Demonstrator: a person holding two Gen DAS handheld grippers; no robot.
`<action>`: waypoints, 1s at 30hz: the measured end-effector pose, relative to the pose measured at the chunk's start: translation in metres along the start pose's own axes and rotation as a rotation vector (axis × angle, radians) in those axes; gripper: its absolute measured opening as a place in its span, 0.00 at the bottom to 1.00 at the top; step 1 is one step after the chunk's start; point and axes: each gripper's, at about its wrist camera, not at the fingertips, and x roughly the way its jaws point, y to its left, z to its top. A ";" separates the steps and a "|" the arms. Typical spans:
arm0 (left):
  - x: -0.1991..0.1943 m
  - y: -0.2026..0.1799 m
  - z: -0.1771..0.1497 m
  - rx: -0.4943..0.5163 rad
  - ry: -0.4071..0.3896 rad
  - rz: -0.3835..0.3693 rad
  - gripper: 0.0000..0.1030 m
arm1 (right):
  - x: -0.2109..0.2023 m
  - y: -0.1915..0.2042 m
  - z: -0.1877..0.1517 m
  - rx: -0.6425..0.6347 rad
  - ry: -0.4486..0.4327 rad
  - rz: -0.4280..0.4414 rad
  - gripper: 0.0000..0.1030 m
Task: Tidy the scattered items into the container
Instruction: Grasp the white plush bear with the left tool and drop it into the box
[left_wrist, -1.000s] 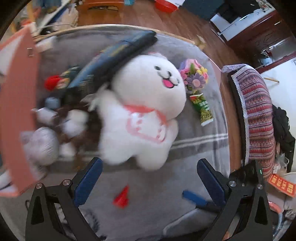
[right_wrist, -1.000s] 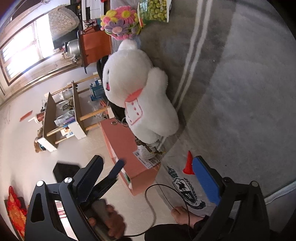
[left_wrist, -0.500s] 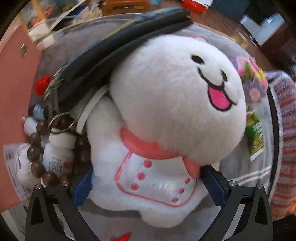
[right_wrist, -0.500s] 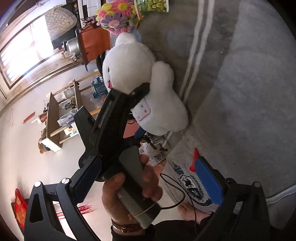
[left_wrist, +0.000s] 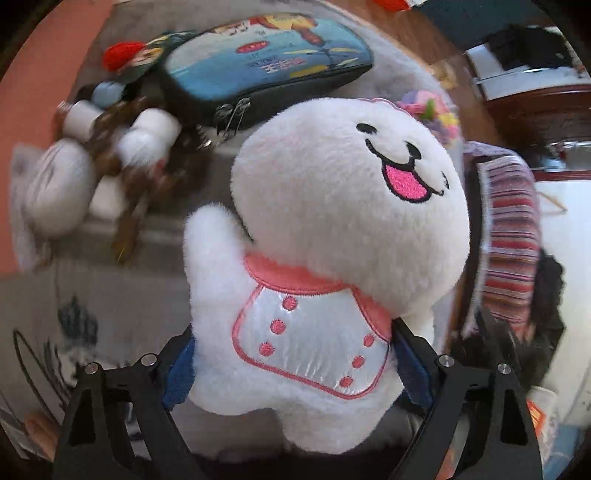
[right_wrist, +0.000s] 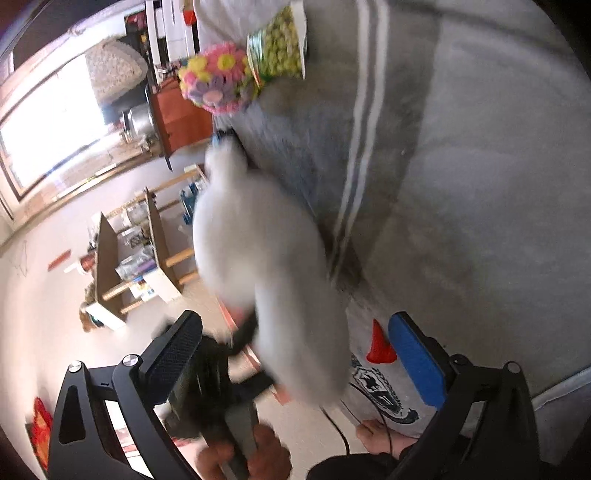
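White plush toy (left_wrist: 325, 258) is filling most of the left wrist view, smiling face with pink tongue turned toward the camera, pink collar and buttoned bib below. Left gripper (left_wrist: 295, 365) is pinching the toy's lower body, one blue pad pressing in on each side of the bib. Toy is sitting clear of the grey blanket (left_wrist: 122, 295), lifted in the grip.

Behind the toy, to the upper left, a blue printed pencil case (left_wrist: 266, 70) is lying on the blanket. Beside it, a blurred cluster: white bottles (left_wrist: 147, 136), brown beads (left_wrist: 129, 206), a red pompom (left_wrist: 123, 55). Salmon-pink container wall (left_wrist: 44, 66) is showing at the left edge of the view; details are too blurred to resolve.

Right wrist view: same toy (right_wrist: 266, 266) is appearing as a blurred white shape over the blanket edge. Right gripper (right_wrist: 295, 365) is standing spread wide, nothing between its fingers. A small red cone (right_wrist: 380, 343) is lying on the blanket just beside the blue right pad. Farther off, a bunch of felt flowers (right_wrist: 218, 81) is touching a green snack packet (right_wrist: 280, 51).
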 end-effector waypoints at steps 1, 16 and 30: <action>-0.012 0.007 -0.010 -0.018 0.002 -0.053 0.87 | -0.003 0.000 0.000 0.001 -0.012 0.002 0.99; -0.292 0.113 -0.043 -0.182 -0.528 -0.009 1.00 | -0.005 -0.004 -0.001 -0.004 -0.027 -0.039 0.99; -0.207 0.086 -0.014 -0.070 -0.415 0.314 1.00 | -0.008 -0.002 -0.008 -0.012 -0.004 -0.006 0.99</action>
